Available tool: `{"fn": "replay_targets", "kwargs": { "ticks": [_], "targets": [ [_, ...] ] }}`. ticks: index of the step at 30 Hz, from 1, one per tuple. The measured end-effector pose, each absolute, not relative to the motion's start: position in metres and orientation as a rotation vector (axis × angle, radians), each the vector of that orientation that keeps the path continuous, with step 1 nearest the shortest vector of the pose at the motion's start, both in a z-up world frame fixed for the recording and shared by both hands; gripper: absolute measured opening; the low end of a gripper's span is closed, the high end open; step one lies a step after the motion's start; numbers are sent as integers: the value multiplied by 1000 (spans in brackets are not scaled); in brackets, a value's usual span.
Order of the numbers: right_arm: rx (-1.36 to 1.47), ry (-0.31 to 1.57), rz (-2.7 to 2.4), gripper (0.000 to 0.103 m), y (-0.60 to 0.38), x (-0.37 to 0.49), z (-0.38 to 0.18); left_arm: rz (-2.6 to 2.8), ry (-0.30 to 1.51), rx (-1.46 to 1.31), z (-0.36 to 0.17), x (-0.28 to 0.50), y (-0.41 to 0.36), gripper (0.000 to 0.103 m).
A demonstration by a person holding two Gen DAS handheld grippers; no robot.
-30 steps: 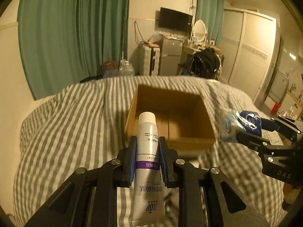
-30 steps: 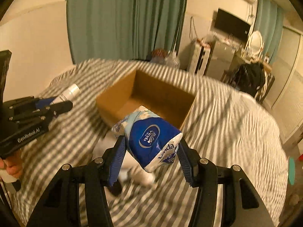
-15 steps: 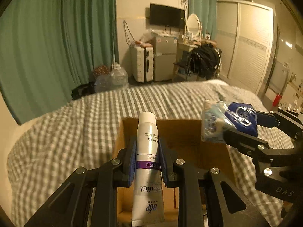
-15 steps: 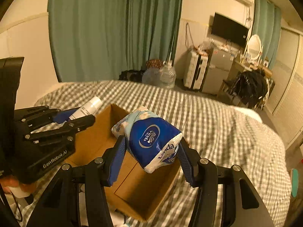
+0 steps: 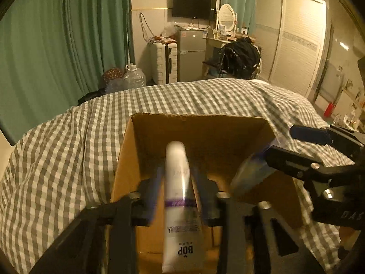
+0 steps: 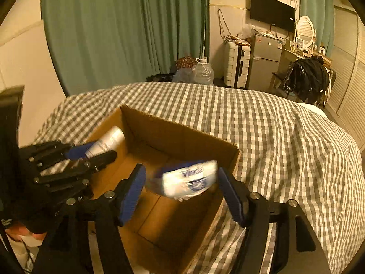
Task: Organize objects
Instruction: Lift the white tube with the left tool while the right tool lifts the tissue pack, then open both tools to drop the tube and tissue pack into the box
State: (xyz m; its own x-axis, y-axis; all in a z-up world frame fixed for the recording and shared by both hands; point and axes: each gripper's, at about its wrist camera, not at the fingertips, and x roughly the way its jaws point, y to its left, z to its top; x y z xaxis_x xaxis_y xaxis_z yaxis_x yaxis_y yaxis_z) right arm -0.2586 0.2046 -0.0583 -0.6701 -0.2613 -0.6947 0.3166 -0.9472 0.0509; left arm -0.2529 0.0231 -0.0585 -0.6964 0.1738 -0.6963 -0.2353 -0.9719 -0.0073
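An open cardboard box (image 5: 198, 123) (image 6: 182, 132) sits on the checked bed. My left gripper (image 5: 176, 185) hangs over its near edge with the jaws a little apart around a white BOP tube (image 5: 176, 196), which is blurred and looks loose. The tube also shows in the right wrist view (image 6: 107, 140). My right gripper (image 6: 182, 189) is wide open over the box. A blue and white tissue pack (image 6: 187, 179) is blurred between its fingers, touching neither, above the box floor. The pack shows blurred in the left wrist view (image 5: 251, 171).
The grey checked bedcover (image 5: 68, 148) (image 6: 285, 137) surrounds the box. Green curtains (image 5: 68, 34), a white suitcase (image 5: 163, 61), a small fridge (image 5: 190, 52), a water jug (image 5: 134, 77) and a chair with black clothes (image 5: 239, 57) stand beyond the bed.
Both grippers moved lower over the box. My right gripper opened and let go of the tissue pack, which drops. My left jaws spread and the tube is slipping.
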Motion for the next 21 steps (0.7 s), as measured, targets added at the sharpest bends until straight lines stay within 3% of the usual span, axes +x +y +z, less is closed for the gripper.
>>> {"fn": "replay_targets", "kwargs": {
  "ticks": [1,2,8,10,21],
  "targets": [
    [1062,103,-2618,76,205,-256,-56,2714,116,-1085,-57,-250,22,76],
    [1047,104,-2629,76,206,-253,-52,2731,106,-1063,-53,-246,20,79],
    [991,103,-2645,77,206,-228,-24,2786,115,-1030,-30,-224,17,85],
    [964,123,-2655,77,209,-216,-14,2813,114,-1005,-19,-215,14,92],
    [830,179,-2705,77,219,-147,48,2888,53,-963,37,-159,2,92]
  ]
}}
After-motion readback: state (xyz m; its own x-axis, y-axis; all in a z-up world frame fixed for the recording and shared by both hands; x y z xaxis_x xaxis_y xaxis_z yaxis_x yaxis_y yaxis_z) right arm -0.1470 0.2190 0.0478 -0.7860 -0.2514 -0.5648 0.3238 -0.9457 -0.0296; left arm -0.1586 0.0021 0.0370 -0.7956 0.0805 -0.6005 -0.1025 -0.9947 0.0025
